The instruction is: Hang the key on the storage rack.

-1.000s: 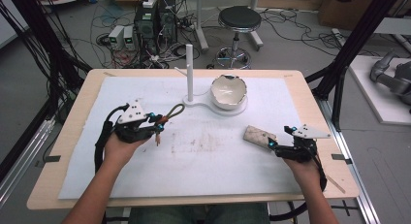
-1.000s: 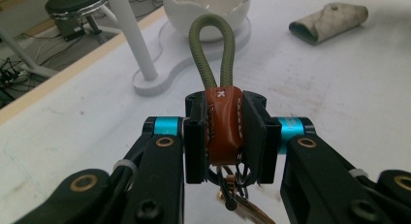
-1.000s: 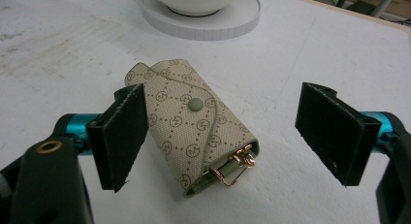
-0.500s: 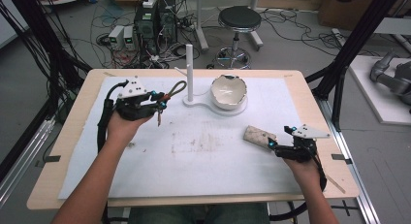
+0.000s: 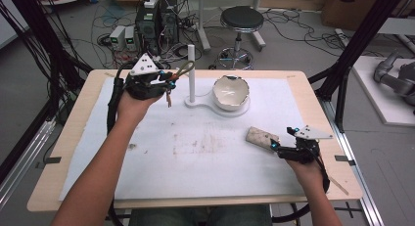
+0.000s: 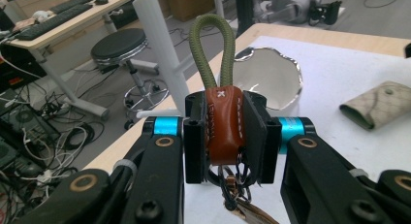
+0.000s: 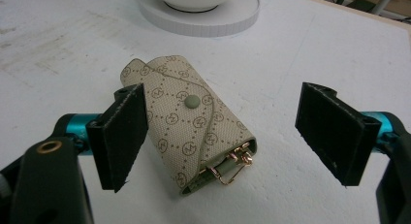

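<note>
My left gripper [image 5: 165, 83] [image 6: 225, 132] is shut on a key fob [image 6: 223, 124], a brown leather tab with an olive cord loop [image 6: 211, 49] [image 5: 184, 68] and metal rings hanging below. It is held in the air at the far left, with the loop close to a white upright post [image 5: 191, 72] [image 6: 162, 49]. My right gripper [image 5: 280, 146] [image 7: 228, 129] stands open at the near right. A beige patterned key pouch [image 5: 261, 136] [image 7: 186, 122] lies on the mat just ahead of its jaws, and the pads do not press on it.
The post rises from a white base that also bears a white bowl [image 5: 231, 91] [image 6: 271, 76] with a ragged rim. A white mat [image 5: 195, 152] covers most of the wooden table [image 5: 313, 103]. A stool [image 5: 242, 20] and cabled equipment stand beyond the far edge.
The left gripper has risen and moved toward the far side with the key fob, bringing its loop up beside the post. The right gripper and the pouch have stayed in place.
</note>
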Demonstrator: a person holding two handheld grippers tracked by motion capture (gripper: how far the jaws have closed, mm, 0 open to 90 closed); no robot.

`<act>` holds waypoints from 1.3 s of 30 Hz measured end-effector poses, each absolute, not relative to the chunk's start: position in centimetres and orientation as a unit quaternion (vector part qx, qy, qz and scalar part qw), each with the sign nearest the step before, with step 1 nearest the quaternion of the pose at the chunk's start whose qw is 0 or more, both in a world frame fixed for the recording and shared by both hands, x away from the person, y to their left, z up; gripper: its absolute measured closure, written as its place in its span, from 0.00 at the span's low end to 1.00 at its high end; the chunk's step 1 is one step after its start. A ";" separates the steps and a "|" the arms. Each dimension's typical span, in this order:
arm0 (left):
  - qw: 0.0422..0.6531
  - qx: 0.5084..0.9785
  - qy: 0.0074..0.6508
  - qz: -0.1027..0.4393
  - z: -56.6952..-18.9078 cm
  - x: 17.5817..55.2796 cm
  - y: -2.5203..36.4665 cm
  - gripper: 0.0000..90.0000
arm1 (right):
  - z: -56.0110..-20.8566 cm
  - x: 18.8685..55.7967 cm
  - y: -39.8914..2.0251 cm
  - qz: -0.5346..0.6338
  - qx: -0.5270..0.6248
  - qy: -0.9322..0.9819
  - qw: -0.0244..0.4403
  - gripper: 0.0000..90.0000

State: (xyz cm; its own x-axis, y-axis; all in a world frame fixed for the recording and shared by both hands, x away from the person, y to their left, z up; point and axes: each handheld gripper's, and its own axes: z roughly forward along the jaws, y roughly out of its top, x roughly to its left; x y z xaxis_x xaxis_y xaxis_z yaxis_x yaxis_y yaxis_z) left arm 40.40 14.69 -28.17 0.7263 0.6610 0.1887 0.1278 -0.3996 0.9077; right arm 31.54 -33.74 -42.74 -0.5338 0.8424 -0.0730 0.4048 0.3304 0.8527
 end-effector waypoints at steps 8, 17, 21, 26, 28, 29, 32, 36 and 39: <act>0.467 0.801 0.257 0.274 -29.0 41.7 14.1 0.80 | -42.8 31.6 -33.8 0.414 0.405 0.772 0.263 0.22; 0.455 0.802 0.274 0.273 -29.9 42.5 13.9 0.78 | -42.8 31.6 -33.7 0.412 0.404 0.773 0.263 0.22; 0.460 0.791 0.290 0.280 -29.9 42.5 14.1 0.64 | -42.8 31.6 -33.7 0.412 0.405 0.773 0.264 0.22; 0.477 0.782 0.303 0.264 -30.9 41.6 15.0 0.45 | -42.8 31.5 -33.8 0.412 0.405 0.772 0.264 0.22; 0.483 0.781 0.304 0.252 -32.0 41.0 15.4 0.45 | -42.8 31.6 -33.9 0.412 0.408 0.772 0.262 0.22; 0.482 0.783 0.308 0.244 -32.5 40.8 15.6 0.44 | -42.9 31.6 -33.9 0.413 0.407 0.771 0.262 0.22; 0.485 0.782 0.314 0.232 -33.7 40.0 16.2 0.41 | -42.8 31.5 -33.9 0.415 0.408 0.770 0.262 0.22; 0.483 0.787 0.311 0.227 -34.0 38.9 16.9 0.37 | -42.7 31.4 -33.8 0.415 0.408 0.770 0.262 0.22; 0.484 0.791 0.302 0.222 -34.0 38.1 17.1 0.36 | -42.7 31.4 -33.7 0.414 0.406 0.771 0.262 0.22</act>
State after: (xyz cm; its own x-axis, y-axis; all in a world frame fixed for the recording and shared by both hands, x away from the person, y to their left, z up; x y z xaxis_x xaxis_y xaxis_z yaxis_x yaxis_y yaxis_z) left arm 38.10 17.07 -34.02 0.7189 0.6926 0.0581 0.2635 -0.3489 0.8993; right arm 31.39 -33.73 -42.70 -0.5324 0.8438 -0.0676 0.4098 0.3268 0.8516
